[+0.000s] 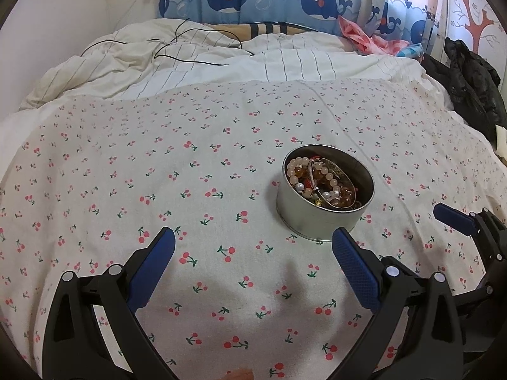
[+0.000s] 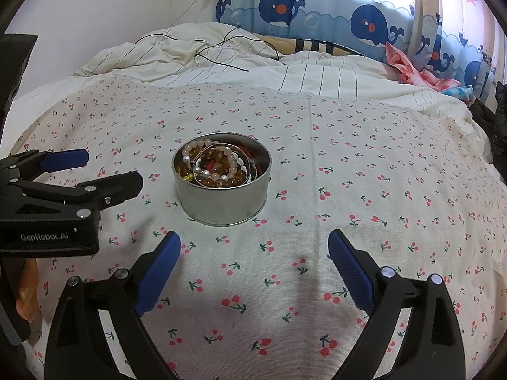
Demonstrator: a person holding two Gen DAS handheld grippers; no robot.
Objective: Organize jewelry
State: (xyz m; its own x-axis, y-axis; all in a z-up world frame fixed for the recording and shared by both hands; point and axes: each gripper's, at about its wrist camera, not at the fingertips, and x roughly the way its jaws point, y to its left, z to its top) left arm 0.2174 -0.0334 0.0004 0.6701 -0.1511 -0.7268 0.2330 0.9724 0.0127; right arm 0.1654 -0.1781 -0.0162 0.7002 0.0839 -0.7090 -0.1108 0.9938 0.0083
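Observation:
A round silver tin (image 1: 304, 218) (image 2: 221, 204) stands on the cherry-print sheet. It holds a heap of jewelry (image 1: 320, 180) (image 2: 218, 164): pale bead bracelets, amber beads, pearls, a red cord and a thin metal bangle. My left gripper (image 1: 253, 240) is open, hovering low in front of the tin, whose near rim sits just beyond the right fingertip. My right gripper (image 2: 253, 240) is open too, a little short of the tin and nothing between its fingers. In the right wrist view the left gripper (image 2: 104, 171) shows from the side, left of the tin.
The cherry-print sheet (image 1: 126, 190) (image 2: 364, 205) covers the bed. Behind it lie a rumpled striped duvet (image 1: 221, 60) with a black cable (image 1: 190, 57), pink cloth (image 1: 361, 36), a whale curtain and dark clothing (image 1: 469, 76) at the right edge.

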